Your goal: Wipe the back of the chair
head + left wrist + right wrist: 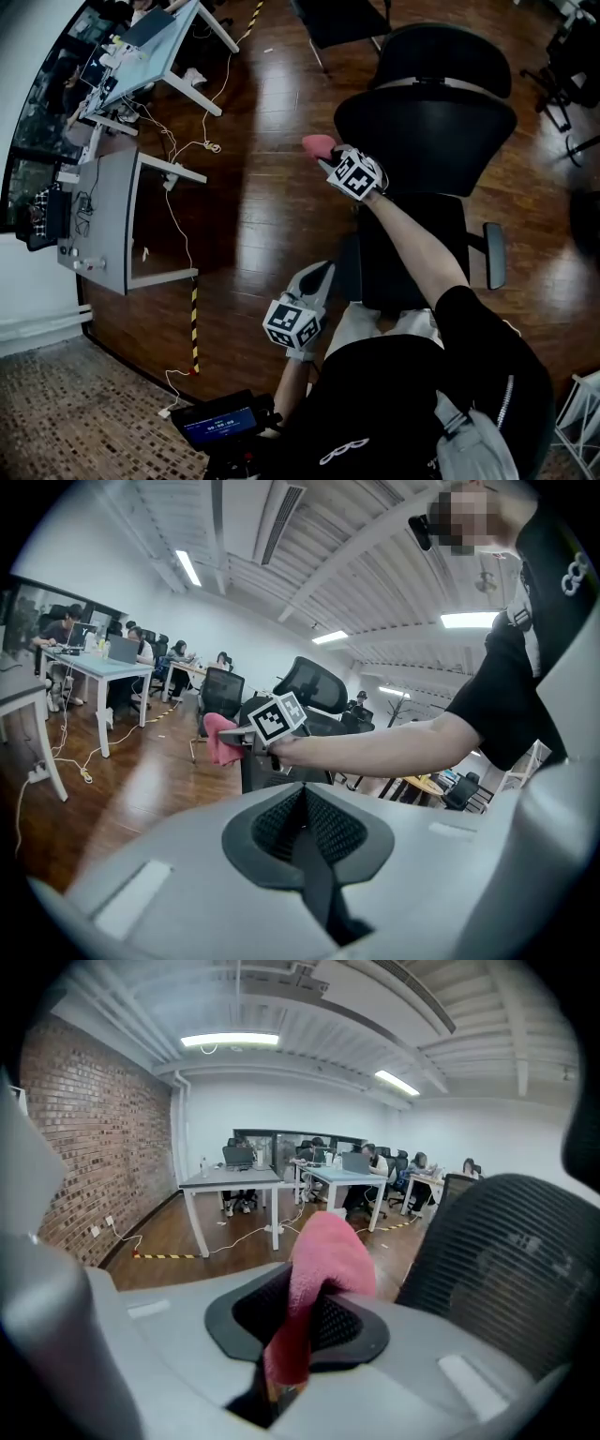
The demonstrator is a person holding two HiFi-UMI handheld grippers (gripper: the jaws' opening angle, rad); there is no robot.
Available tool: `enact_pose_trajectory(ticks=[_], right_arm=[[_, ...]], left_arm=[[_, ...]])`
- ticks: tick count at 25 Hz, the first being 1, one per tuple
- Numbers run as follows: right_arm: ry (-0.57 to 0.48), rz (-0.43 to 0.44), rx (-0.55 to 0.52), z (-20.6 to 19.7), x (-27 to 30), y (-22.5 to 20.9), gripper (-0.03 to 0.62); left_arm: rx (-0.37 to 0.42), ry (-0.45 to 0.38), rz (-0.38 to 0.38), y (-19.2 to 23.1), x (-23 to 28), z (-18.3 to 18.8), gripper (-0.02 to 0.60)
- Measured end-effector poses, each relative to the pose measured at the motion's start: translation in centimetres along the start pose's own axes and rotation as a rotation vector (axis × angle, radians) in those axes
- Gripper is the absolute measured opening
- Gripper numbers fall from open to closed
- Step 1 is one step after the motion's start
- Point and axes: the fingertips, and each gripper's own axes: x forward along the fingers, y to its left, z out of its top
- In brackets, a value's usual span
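Head view, far left: grey desk [108, 211] by the wall. White desk [155, 42] in the upper left corner. White cables [178, 141] trail between the two over the dark wooden floor [272, 197]. A strip of yellow-black tape [195, 323] lies on the floor under the grey desk's lower edge.

Lower centre: left gripper [321, 274] is held low, close to the person's body, tips pointing up-frame toward the chair seat [384, 272]. It is well apart from the chair back. Left gripper view: jaws together, pads meeting in a single seam, nothing between them.

Upper centre: right gripper [330, 161] is at the end of an outstretched arm, its marker cube [357, 175] facing up. Right gripper view: jaws clamped on a pink cloth [323, 1260], which bulges out past the tips and hangs down between the pads. In the head view the cloth is a pink wad just beside the left edge of the chair back [427, 131]; contact cannot be told.

Right: black office chair, back mesh-textured. Headrest [448, 56] sits above the back in frame, armrest [494, 255] to the seat's right. In the right gripper view the mesh back fills the frame's right side, just right of the cloth
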Motion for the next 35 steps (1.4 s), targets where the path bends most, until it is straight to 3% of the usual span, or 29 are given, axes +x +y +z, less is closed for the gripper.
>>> enact_pose_trajectory(ticks=[5,15,35], right_arm=[[0.03,-0.133,0.13,-3.9,-2.5,-5.5,0.044],[0.049,-0.246,0.221,-10.5,-8.8,-12.3,0.046],[0.051,-0.497,0.462,-25.0,-27.1,-24.7,0.046]], left_arm=[[0.004,0.012,-0.007,-1.2,0.9,-0.4,-0.011],[0.004,0.037,-0.068,-5.5,5.1,-1.5,-0.011],[0.04,0.096,-0.227,-14.5,15.0,-3.4,-0.012]])
